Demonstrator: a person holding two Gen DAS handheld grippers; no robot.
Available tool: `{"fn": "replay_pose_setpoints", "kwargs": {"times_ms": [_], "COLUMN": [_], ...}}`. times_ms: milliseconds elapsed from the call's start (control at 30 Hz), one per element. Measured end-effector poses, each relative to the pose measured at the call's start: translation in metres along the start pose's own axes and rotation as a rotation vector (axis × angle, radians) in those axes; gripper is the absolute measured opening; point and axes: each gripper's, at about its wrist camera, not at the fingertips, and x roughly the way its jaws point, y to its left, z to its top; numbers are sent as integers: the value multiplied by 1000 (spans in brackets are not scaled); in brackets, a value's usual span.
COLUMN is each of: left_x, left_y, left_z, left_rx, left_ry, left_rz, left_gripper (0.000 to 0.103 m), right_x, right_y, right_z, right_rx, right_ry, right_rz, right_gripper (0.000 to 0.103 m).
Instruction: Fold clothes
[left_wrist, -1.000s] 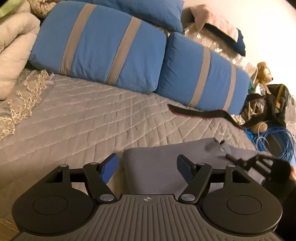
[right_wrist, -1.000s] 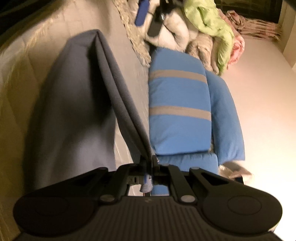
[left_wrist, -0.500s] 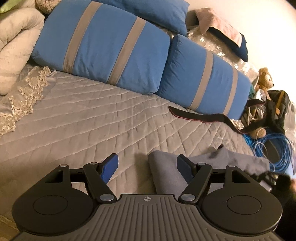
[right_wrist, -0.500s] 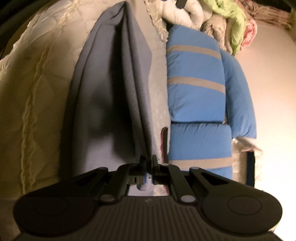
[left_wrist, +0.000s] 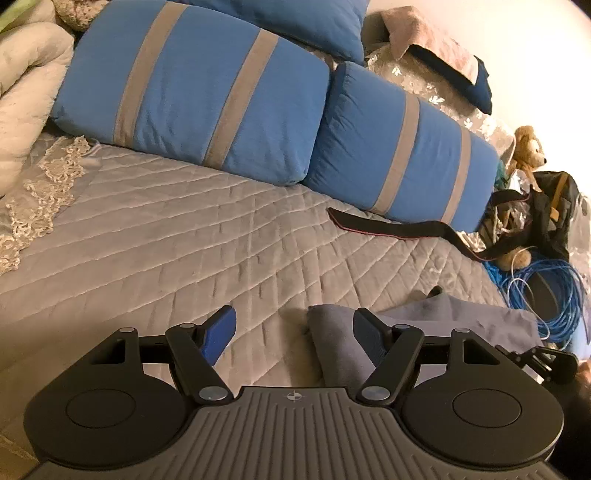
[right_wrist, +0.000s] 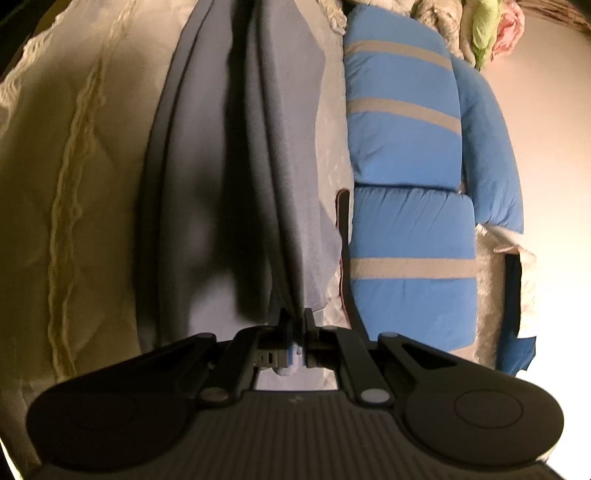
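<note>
The gray garment (left_wrist: 340, 343) has been dragged rightward across the quilt (left_wrist: 184, 240).

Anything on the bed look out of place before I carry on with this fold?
Yes: a dark strap lies loose across the quilt in front of the striped blue pillows, close beside the grey garment that the right gripper is pinching. It does not belong to the fold.

My left gripper (left_wrist: 294, 328) has black linkage arms, silver pivot screws, blue ribbed pads (left_wrist: 220, 329) and a ridged grey base.
</note>
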Motion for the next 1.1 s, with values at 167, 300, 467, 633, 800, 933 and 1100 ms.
{"fn": "replay_pose_setpoints", "kwargs": {"times_ms": [167,300,467,633,800,933,1100], "left_x": [15,28,35,33,45,67,96], "left_y": [-12,-31,-84,-144,-194,-209,-214], "left_z": [4,2,-28,-76,-127,-152,-177], "left_rx": [-4,38,371,716,1081,1213,1381], "left_ry": [56,107,137,56,-27,-34,-41], "left_rz": [-21,-19,74,71,119,188,339], "left_gripper": [69,69,69,69,69,69,69], "right_x": [6,5,4,0,-2,2,3], "right_y": [-1,0,9,9,-6,-17,-20], "right_z": [-3,-3,-1,-1,-1,-1,-3], "right_rx": [30,52,51,93,194,227,238], "right_ry": [17,11,8,8,1,-5,-4], "right_rz": [22,41,63,48,17,-3,-1], "right_gripper": [4,5,5,5,5,5,5]}}
